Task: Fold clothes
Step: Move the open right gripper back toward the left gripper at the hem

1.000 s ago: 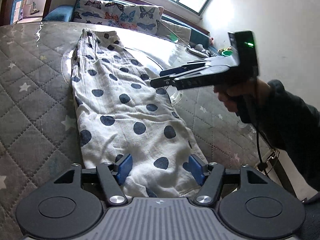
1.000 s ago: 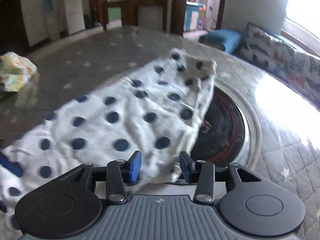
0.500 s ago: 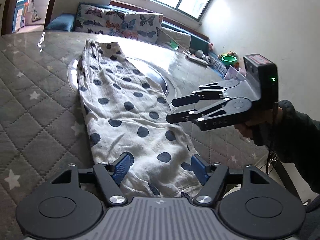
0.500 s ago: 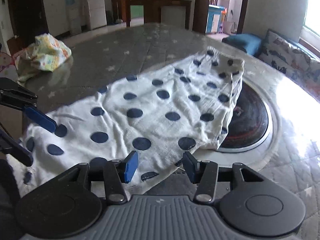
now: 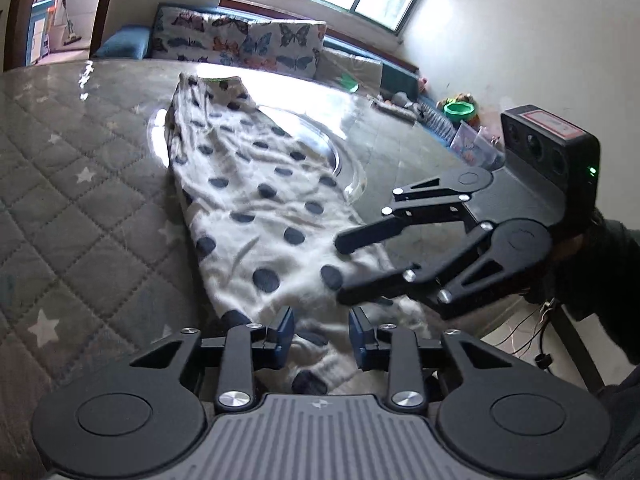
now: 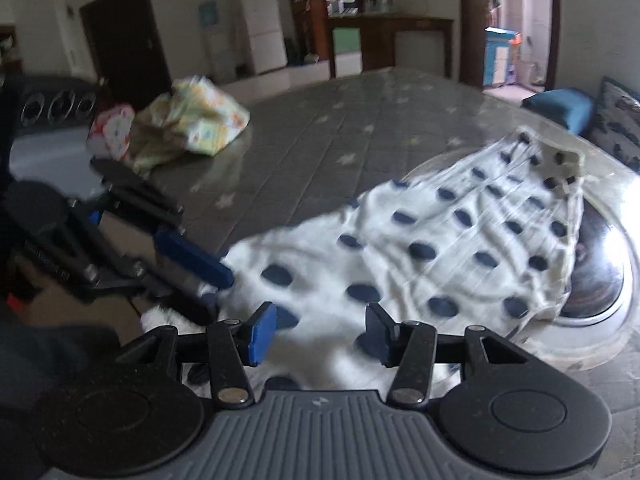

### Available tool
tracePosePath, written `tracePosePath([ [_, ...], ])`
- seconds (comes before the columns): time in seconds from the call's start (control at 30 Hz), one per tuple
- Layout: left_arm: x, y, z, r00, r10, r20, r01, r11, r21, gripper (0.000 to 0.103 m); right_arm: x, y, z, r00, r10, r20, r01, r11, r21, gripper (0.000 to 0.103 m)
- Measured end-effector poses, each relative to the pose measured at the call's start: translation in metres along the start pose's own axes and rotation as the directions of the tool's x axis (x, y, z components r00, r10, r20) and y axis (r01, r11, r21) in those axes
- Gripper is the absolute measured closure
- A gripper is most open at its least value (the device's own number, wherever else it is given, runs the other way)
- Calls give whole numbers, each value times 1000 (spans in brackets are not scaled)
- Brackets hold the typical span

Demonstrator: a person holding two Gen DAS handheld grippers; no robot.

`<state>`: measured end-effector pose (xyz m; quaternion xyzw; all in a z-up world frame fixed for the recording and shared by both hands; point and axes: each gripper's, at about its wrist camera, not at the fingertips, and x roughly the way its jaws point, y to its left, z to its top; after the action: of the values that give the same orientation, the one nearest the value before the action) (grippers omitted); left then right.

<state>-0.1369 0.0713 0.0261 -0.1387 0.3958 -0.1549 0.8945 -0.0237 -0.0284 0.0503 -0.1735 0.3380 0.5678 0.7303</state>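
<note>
Polka-dot garment (image 5: pixel 256 204) lies lengthwise on quilted table (image 5: pixel 72 208), far end over round glass inset (image 6: pixel 608 276). Left claw (image 5: pixel 320 330) agape, straddling near hem, not pinching. Right claw (image 6: pixel 320 330) agape above near edge. Crumpled patterned cloth (image 6: pixel 192 120) well apart on table.
</note>
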Motion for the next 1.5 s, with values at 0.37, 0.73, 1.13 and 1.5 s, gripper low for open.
tracePosePath([
  [0.37,-16,-7,3,999,-11,39,9,999,50,66,-12,13,1,999,-22,49,24,999,-40,56],
  [0.73,-11,-7,8,999,-22,50,19,999,46,66,25,17,-9,1000,2,-16,-3,999,-41,58],
  [1.13,19,7,10,1000,-28,2,28,1000,7,69,-2,2,-22,999,-52,-16,53,998,39,59],
  [1.5,24,10,5,999,-35,-10,35,999,-1,67,-7,2,-25,999,-53,-3,53,998,45,59],
])
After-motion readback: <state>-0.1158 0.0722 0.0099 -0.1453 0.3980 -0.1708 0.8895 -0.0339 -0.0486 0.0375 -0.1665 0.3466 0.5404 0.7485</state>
